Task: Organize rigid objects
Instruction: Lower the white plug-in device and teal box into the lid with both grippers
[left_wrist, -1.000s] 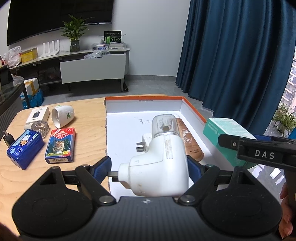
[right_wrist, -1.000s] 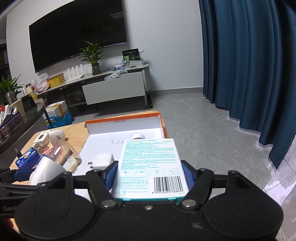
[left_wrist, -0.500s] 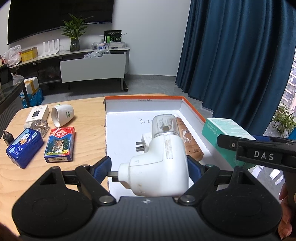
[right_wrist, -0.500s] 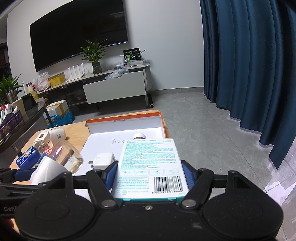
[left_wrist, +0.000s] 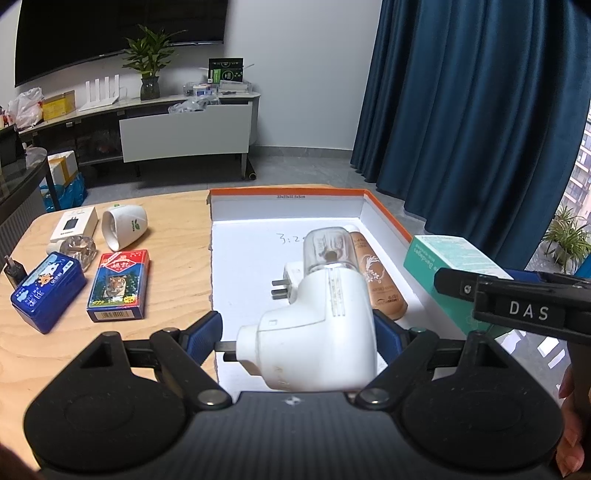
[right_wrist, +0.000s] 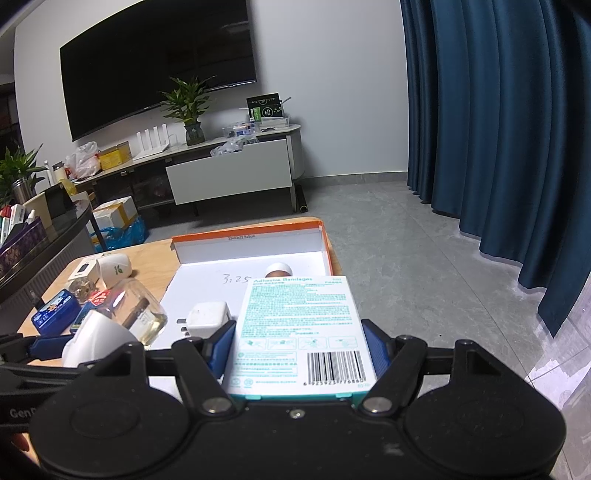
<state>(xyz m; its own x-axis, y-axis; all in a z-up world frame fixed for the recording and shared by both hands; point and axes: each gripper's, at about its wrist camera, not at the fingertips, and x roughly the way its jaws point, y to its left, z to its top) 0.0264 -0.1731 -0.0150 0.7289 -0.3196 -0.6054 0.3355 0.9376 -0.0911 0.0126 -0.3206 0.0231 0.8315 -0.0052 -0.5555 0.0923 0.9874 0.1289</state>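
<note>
My left gripper (left_wrist: 295, 332) is shut on a white plug-in vaporizer (left_wrist: 317, 332) with a clear bottle at its front, held over the near end of the orange-rimmed white box (left_wrist: 288, 192). My right gripper (right_wrist: 297, 343) is shut on a teal and white adhesive bandages box (right_wrist: 299, 325), which hangs over the orange-rimmed box's right wall (right_wrist: 327, 254). Inside lie a white charger plug (left_wrist: 291, 273) and a brown tube (left_wrist: 373, 280). The right wrist view shows the vaporizer (right_wrist: 99, 332) at lower left and the charger plug (right_wrist: 207, 314) beside the bandages box.
On the wooden table (left_wrist: 177, 229) left of the box lie a blue tin (left_wrist: 46, 291), a red and blue card pack (left_wrist: 120, 288), a tipped white cup (left_wrist: 123, 230), a small white carton (left_wrist: 75, 227), a glass piece (left_wrist: 77, 247) and a black plug (left_wrist: 13, 269).
</note>
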